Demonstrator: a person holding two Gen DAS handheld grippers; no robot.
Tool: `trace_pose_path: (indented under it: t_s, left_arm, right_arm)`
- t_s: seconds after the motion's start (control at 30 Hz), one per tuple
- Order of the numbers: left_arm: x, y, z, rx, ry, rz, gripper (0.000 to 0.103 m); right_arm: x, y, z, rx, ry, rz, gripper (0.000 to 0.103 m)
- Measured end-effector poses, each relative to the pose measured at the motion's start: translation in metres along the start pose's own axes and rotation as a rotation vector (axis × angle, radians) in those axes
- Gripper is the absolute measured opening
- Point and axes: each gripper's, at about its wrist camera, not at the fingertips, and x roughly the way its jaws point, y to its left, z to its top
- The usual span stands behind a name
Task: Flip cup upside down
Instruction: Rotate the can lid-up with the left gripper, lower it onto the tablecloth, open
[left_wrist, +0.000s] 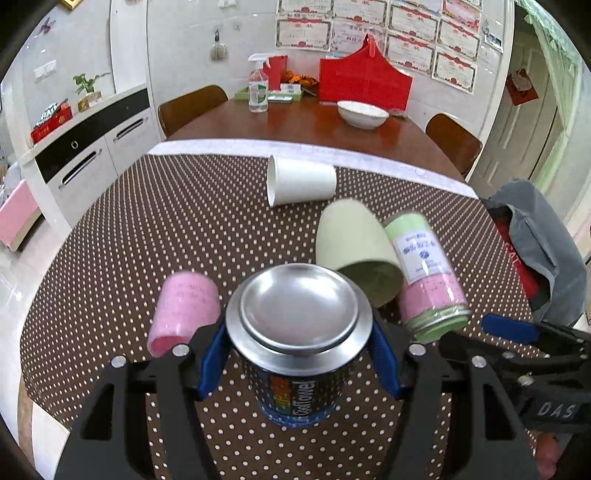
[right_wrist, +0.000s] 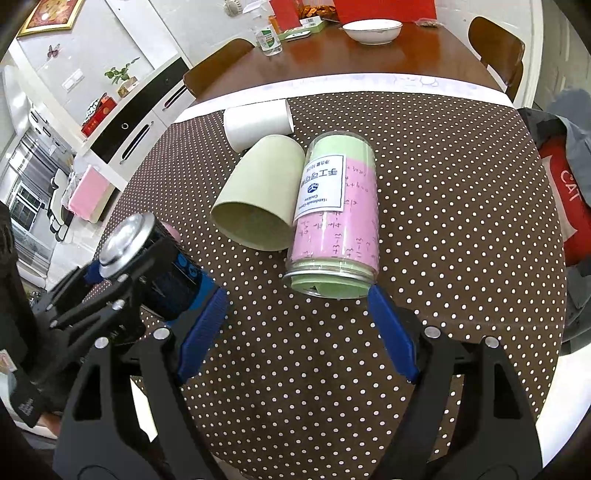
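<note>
My left gripper (left_wrist: 299, 354) is shut on a dark blue can-shaped cup (left_wrist: 295, 369) with a shiny metal end facing the camera, held tilted above the dotted cloth; it also shows in the right wrist view (right_wrist: 162, 266). My right gripper (right_wrist: 295, 328) is open and empty, just in front of a clear jar (right_wrist: 332, 218) with pink and green contents lying on its side. A pale green cup (right_wrist: 258, 195) lies on its side beside the jar. A white paper cup (left_wrist: 299, 182) lies on its side further back. A pink cup (left_wrist: 181, 310) lies left of the can.
The brown dotted tablecloth (left_wrist: 147, 229) covers the near table end. Behind it on bare wood stand a white bowl (left_wrist: 362, 112), a spray bottle (left_wrist: 258, 88) and a red bag (left_wrist: 364, 79). A grey and red bag (right_wrist: 565, 192) sits at the right edge.
</note>
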Motion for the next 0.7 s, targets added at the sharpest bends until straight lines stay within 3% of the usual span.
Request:
trace_pose_path:
  t_s: [0.7]
  left_arm:
    - [-0.011, 0.001, -0.024, 0.012, 0.013, -0.022, 0.067]
  right_arm:
    - [-0.004, 0.003, -0.021, 0.003, 0.009, 0.003, 0.078]
